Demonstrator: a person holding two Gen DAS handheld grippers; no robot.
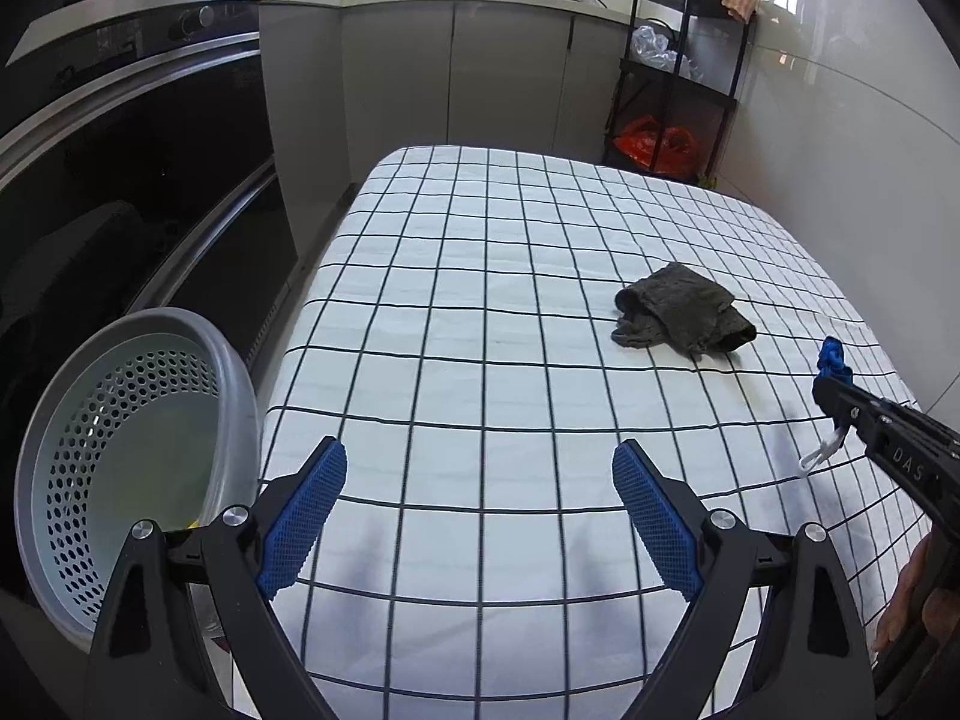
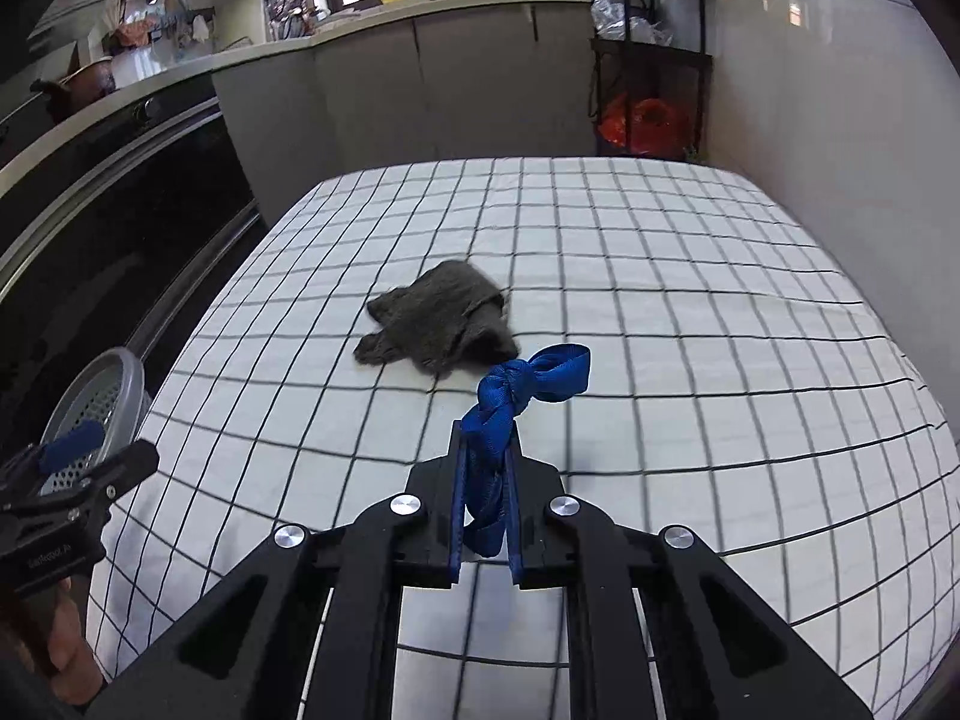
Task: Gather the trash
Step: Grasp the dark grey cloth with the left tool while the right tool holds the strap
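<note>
Your right tool [image 2: 485, 498] is clenched on the blue strap [image 2: 522, 387] at frame centre; the grey rag [image 2: 441, 318] still lies on the counter [image 2: 720, 300] (left tool [image 1: 480, 510] released), basket [image 1: 90, 420] lower left.

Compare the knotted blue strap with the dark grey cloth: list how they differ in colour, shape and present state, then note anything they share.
1. The blue strap is bright blue; the grey cloth is dull charcoal.
2. The strap is a narrow knotted band; the cloth is a broad crumpled heap.
3. The strap is clamped in the right hand-held gripper; the cloth lies loose on the checked tablecloth.

Both are soft fabric items.
</note>
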